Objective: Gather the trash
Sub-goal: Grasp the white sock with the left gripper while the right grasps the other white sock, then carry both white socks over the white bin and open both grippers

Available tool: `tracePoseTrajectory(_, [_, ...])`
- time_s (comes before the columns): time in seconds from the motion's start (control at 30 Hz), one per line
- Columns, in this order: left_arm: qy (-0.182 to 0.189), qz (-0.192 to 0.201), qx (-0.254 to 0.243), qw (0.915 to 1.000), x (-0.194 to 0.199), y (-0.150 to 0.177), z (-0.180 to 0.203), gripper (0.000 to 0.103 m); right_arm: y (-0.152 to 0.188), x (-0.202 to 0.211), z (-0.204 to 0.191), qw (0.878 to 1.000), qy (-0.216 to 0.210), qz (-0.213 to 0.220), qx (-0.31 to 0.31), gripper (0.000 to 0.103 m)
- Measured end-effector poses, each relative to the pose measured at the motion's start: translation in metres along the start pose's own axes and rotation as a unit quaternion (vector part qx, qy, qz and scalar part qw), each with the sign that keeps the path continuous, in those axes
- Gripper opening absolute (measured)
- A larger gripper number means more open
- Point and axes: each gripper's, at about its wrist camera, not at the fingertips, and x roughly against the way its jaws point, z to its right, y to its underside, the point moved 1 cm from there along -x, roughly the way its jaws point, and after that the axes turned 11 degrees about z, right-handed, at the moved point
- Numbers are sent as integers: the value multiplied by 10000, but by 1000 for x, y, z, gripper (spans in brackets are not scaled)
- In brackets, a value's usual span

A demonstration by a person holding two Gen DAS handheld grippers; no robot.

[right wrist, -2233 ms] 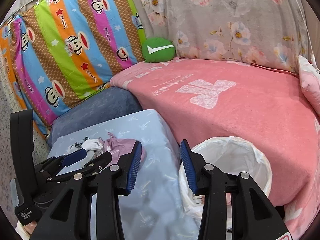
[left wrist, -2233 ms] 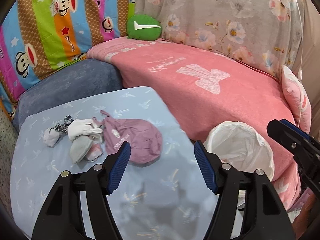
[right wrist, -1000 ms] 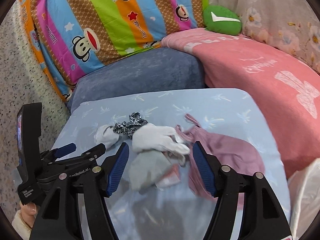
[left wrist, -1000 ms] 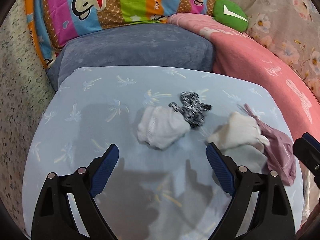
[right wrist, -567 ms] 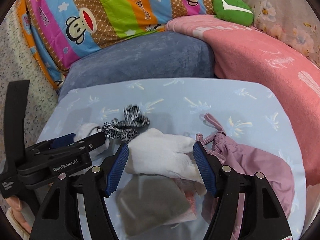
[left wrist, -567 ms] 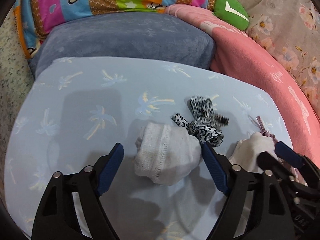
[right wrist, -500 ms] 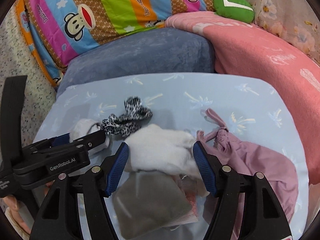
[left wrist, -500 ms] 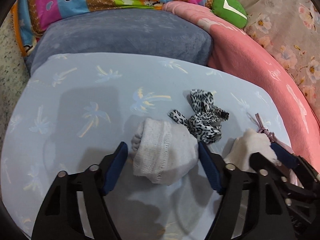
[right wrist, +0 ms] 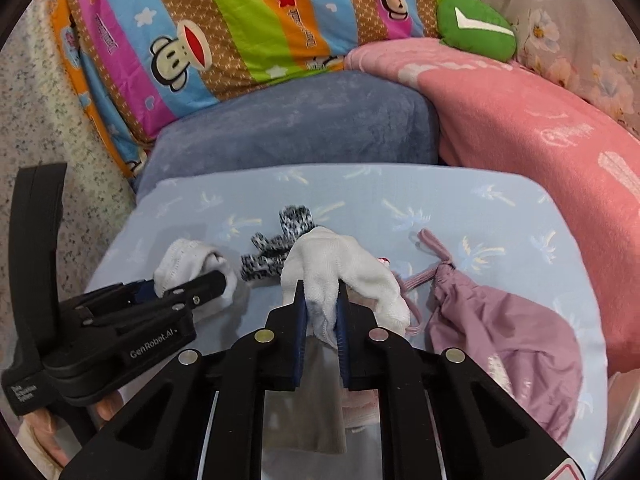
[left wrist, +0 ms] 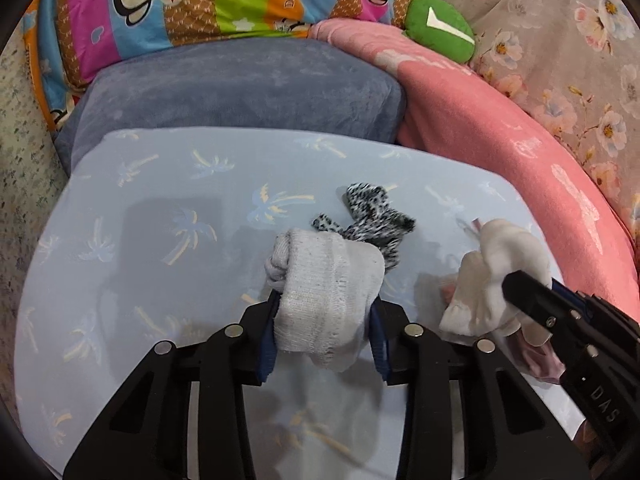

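Both tongs just closed: left tongs clamp the grey knitted sock bundle, right tongs pinch the white crumpled cloth on the pale-blue palm-print worktop, so both look ready to lift binward.

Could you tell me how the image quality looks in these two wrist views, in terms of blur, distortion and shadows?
Left wrist view: strong fisheye bending with dark corners; the leopard-print cloth looks slightly smeared, and the left gripper casts a soft shadow on the blue palm-print cover. Right wrist view: the same curvature; the white sock in the right gripper is sharp, lighting even, no glare.
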Motion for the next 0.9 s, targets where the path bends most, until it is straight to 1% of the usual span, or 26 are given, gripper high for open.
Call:
tracePoseTrajectory(0.17, [14, 317, -154, 9994, 33, -13, 19, 36, -24, 52, 5, 9989, -42, 446, -109, 12])
tracePoseTrajectory(0.4, [268, 711, -342, 9965, 80, -27, 67, 36, -42, 127, 25, 9952, 74, 948, -222, 12])
tracePoseTrajectory(0.57, [536, 829, -538, 9937, 104, -22, 107, 36, -40, 176, 51, 9923, 251, 1167, -320, 12])
tracePoseTrajectory(0.73, [846, 894, -809, 9891, 125, -8, 152, 36, -31, 225, 83, 9885, 461, 1364, -452, 12])
tracePoseTrajectory(0.9, [1115, 872, -1072, 9841, 137, 5, 194, 36, -18, 268, 118, 9838, 682, 1530, -634, 12])
